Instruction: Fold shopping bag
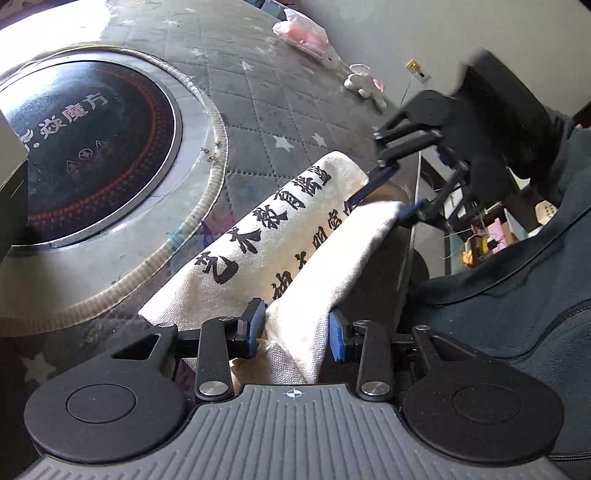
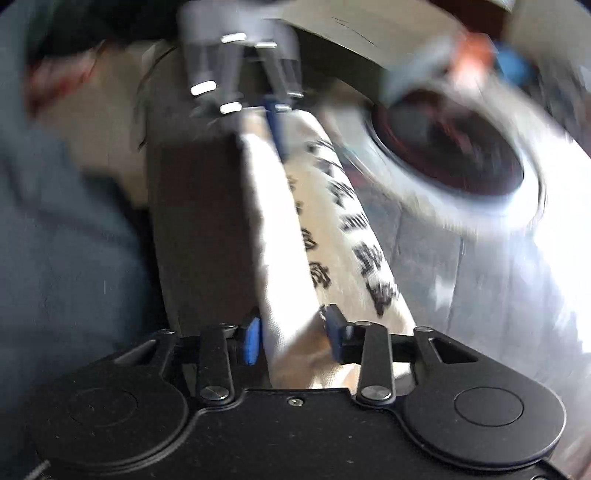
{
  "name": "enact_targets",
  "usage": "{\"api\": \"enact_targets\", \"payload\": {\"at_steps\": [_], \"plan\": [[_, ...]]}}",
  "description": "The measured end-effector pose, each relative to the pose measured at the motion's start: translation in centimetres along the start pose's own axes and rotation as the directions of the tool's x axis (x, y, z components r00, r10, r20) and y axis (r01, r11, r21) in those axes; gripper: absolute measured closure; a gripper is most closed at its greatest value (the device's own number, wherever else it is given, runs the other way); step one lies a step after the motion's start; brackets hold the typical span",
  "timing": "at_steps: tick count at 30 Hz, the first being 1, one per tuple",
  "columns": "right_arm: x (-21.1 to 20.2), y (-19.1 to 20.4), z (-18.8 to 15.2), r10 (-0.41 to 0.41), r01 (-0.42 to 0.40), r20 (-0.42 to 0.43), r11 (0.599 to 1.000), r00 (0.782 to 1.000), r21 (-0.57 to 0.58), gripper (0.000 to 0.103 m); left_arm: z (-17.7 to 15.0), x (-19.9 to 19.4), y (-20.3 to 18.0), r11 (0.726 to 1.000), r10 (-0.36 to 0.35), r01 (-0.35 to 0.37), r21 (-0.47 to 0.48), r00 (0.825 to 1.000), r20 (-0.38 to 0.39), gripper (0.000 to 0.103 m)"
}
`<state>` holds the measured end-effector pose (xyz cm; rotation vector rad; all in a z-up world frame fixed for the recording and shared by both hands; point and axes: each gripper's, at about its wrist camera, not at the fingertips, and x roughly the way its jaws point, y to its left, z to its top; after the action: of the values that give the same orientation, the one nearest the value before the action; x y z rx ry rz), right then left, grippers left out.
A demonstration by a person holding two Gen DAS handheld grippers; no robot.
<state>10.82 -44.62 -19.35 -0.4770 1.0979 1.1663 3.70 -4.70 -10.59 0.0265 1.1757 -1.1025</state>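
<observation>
A cream canvas shopping bag printed with black characters is folded into a long strip. It lies along the table's near edge. In the left wrist view my left gripper has its blue pads pressed on the bunched near end. My right gripper clamps the far end, beside the table edge. The blurred right wrist view shows the same bag running from my right gripper, shut on the fabric, to my left gripper at the far end.
A round black induction cooktop in a metal ring sits left of the bag, in a grey quilted star cloth. A pink plastic bag and a small white toy lie at the far side. A person's dark clothing fills the right.
</observation>
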Motion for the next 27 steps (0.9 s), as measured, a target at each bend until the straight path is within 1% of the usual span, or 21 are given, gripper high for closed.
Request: {"api": "enact_targets", "payload": {"at_steps": [2,3,6,10,15,16,18,19,20,21,22,24,25,27], "plan": [[0.0,-2.4,-0.1,0.081,-0.082,0.009,0.987,0.997,0.139,0.069,-0.2,-0.2,0.1,1.0,-0.002,0.002,0.004,1.0,0.008,0.063],[0.0,-3.6,-0.4,0.12,-0.122,0.021,0.972,0.993,0.2,0.069,-0.2,-0.4,0.1,1.0,0.001,-0.001,0.012,1.0,0.017,0.062],[0.2,-6.0,-1.0,0.205,-0.208,0.043,0.92,0.978,0.334,0.069,-0.4,-1.2,-0.1,0.999,0.012,-0.014,0.045,0.999,0.047,0.06],[0.6,-8.3,-1.4,0.278,-0.279,0.071,0.847,0.958,0.452,0.07,-0.6,-2.5,0.0,0.998,0.019,-0.024,0.063,0.996,0.086,0.056],[0.9,-10.2,-2.2,0.35,-0.343,0.101,0.751,0.931,0.565,0.072,-0.9,-3.6,0.5,0.998,-0.001,-0.009,0.07,0.991,0.136,0.054],[1.1,-10.4,-2.3,0.36,-0.352,0.106,0.736,0.927,0.578,0.072,-0.9,-3.6,0.5,0.997,0.002,-0.012,0.073,0.99,0.141,0.054],[1.3,-11.2,-2.7,0.384,-0.374,0.125,0.689,0.915,0.621,0.072,-0.9,-3.5,0.5,0.997,0.016,-0.028,0.074,0.989,0.147,0.055],[1.3,-11.5,-2.9,0.392,-0.382,0.135,0.667,0.91,0.64,0.072,-0.9,-3.5,0.6,0.997,0.028,-0.038,0.064,0.988,0.151,0.054],[1.4,-11.8,-3.2,0.399,-0.39,0.146,0.644,0.905,0.658,0.072,-0.9,-3.4,1.1,0.999,0.035,-0.039,0.027,0.986,0.162,0.055],[1.6,-12.2,-3.5,0.408,-0.4,0.162,0.61,0.899,0.684,0.072,-0.9,-3.4,1.6,0.999,0.041,-0.041,-0.006,0.984,0.173,0.055],[1.9,-12.4,-3.6,0.413,-0.406,0.172,0.589,0.894,0.699,0.072,-0.9,-3.3,1.7,0.999,0.046,-0.042,-0.021,0.983,0.179,0.055],[2.1,-12.9,-4.1,0.422,-0.421,0.2,0.535,0.884,0.732,0.073,-1.2,-2.9,2.6,0.995,0.059,-0.041,-0.093,0.98,0.192,0.057],[2.1,-13.0,-4.2,0.423,-0.424,0.208,0.521,0.882,0.741,0.073,-1.3,-2.9,2.8,0.992,0.059,-0.036,-0.119,0.979,0.197,0.058],[2.0,-13.0,-4.3,0.417,-0.426,0.218,0.514,0.882,0.744,0.073,-1.4,-2.8,3.1,0.986,0.064,-0.03,-0.165,0.977,0.202,0.059]]}}
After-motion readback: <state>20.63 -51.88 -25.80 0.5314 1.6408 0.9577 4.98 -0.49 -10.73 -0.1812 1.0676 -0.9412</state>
